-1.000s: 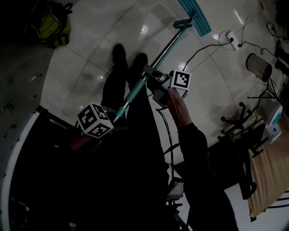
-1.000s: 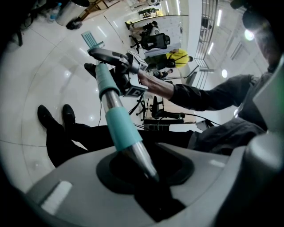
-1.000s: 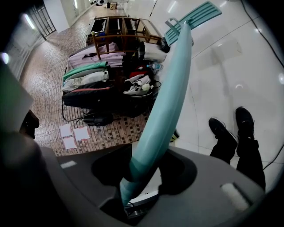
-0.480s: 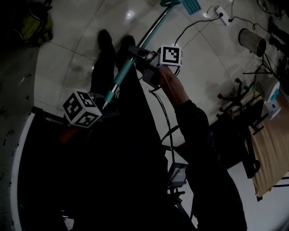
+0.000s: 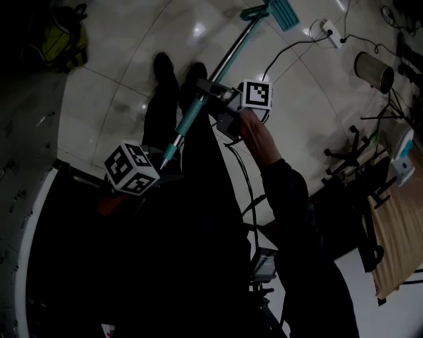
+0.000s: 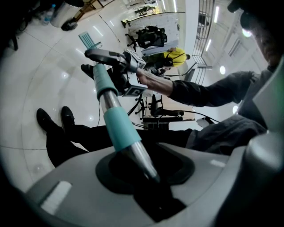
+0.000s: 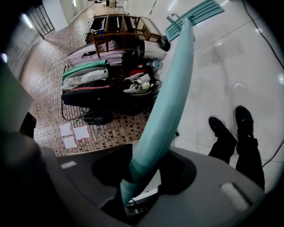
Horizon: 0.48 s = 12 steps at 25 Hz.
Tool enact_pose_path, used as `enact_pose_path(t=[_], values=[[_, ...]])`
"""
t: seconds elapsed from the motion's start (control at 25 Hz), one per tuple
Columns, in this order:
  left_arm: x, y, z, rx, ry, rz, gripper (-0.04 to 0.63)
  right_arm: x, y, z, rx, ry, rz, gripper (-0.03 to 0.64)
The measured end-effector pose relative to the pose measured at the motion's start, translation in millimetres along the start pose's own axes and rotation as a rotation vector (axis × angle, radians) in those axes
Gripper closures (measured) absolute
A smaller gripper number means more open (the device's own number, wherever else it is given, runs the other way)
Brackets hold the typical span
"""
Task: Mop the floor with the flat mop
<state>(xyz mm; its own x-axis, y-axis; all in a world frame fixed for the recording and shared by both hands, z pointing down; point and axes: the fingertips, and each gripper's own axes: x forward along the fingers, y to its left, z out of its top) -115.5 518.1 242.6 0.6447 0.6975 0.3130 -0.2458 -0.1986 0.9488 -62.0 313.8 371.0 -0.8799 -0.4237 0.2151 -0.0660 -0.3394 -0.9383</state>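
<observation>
The pale tiled floor [image 5: 119,72] fills the upper half of the head view. The person stands on it, with two dark shoes [image 5: 165,66] side by side. The mop [image 5: 228,56] slants from the person's middle up and to the right. Its teal head [image 5: 281,12] lies flat on the tiles past the shoes, near a power strip [image 5: 328,31].

The right gripper [image 5: 210,92] sits lower down the shaft, and its jaws are pressed onto the teal sleeve [image 7: 166,102]. The left gripper [image 5: 164,173] holds the top end, its jaws pinching the bare metal tip [image 6: 142,159] just above a second teal sleeve [image 6: 117,119].

A yellow bag [image 5: 63,39] lies at the far left. A wooden rack [image 7: 120,26] of folded cloth stands beyond the mop head in the right gripper view.
</observation>
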Motion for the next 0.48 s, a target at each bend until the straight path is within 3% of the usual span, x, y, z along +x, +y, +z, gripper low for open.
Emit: enact_pose_path(t=[0.48], values=[[2.7, -2.5, 0.1, 0.004, -0.004, -0.011, 0.443, -6.1, -6.5, -1.7, 0.001, -0.001, -0.042, 0.448]])
